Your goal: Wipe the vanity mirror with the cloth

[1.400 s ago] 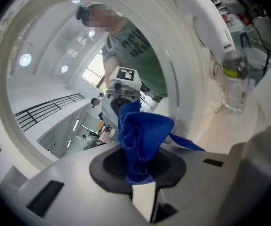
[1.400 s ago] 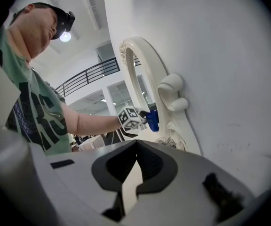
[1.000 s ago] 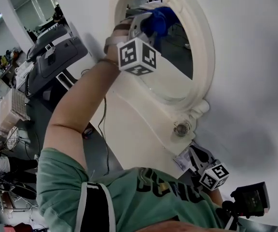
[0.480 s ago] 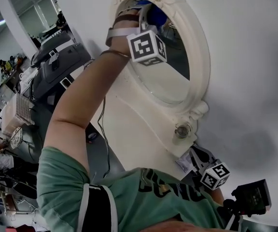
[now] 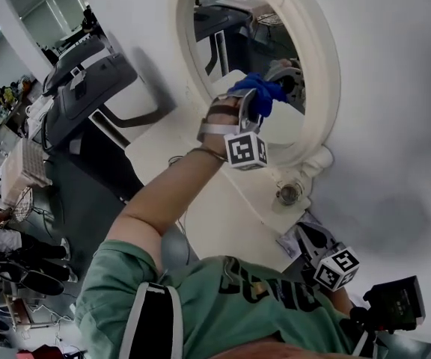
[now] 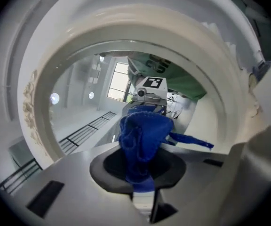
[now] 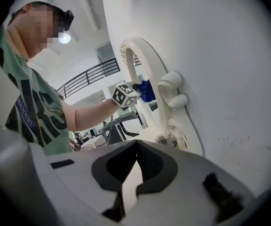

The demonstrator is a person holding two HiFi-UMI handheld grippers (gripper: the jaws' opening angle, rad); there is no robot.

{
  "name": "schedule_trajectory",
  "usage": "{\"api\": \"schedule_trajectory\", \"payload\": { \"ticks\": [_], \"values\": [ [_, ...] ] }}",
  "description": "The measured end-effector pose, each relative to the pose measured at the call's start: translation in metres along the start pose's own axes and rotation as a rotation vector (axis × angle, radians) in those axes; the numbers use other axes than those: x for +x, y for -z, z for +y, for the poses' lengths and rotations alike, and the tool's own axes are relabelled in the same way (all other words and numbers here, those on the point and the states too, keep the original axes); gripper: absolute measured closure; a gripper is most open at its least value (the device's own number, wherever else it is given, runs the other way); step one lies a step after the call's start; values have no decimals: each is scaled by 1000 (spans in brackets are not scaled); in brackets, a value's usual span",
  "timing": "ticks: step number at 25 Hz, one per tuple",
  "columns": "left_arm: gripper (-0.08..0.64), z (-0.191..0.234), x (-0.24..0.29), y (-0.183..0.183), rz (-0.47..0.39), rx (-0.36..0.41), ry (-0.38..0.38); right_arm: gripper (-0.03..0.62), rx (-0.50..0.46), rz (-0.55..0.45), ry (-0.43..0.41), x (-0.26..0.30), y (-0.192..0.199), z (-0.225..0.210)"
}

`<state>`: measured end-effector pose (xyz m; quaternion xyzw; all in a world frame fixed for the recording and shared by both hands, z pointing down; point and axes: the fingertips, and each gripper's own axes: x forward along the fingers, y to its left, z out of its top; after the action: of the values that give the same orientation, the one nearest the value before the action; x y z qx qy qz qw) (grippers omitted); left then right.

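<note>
An oval vanity mirror in a white ornate frame stands against a white wall. My left gripper is shut on a bunched blue cloth, which lies against the lower right of the glass. In the left gripper view the cloth fills the jaws in front of the glass, ringed by the frame. My right gripper hangs low beneath the mirror base, away from the glass. Its jaws are shut with nothing between them. The right gripper view looks along the wall at the mirror frame and cloth.
A clear round knob sits on the mirror's white base. A black device is at the bottom right. To the left are grey machines, desks and seated people. The white wall runs along the right.
My left gripper has swept the cloth from the top of the mirror down to the lower right of the glass. The right gripper has stayed put.
</note>
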<state>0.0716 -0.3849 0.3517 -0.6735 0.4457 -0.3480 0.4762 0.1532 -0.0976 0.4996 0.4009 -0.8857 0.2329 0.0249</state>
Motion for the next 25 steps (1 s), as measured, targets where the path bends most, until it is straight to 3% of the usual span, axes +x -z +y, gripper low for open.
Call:
{"api": "schedule_trajectory", "payload": {
  "ticks": [5, 10, 15, 20, 22, 25],
  "values": [
    [477, -139, -9, 28, 61, -39, 221, 580, 4, 32, 16, -1, 2, 2],
    [486, -204, -14, 43, 91, -74, 363, 580, 19, 51, 31, -2, 5, 0],
    [485, -203, -19, 41, 73, -109, 410, 580, 17, 54, 23, 1, 3, 5],
    [482, -205, -24, 42, 28, -34, 472, 580, -12, 44, 3, 7, -7, 14],
    [480, -186, -25, 41, -6, 11, 450, 580, -22, 34, 5, 9, -13, 15],
    [479, -119, -23, 26, -65, 4, 327, 580, -26, 23, 13, 9, -15, 11]
  ]
}}
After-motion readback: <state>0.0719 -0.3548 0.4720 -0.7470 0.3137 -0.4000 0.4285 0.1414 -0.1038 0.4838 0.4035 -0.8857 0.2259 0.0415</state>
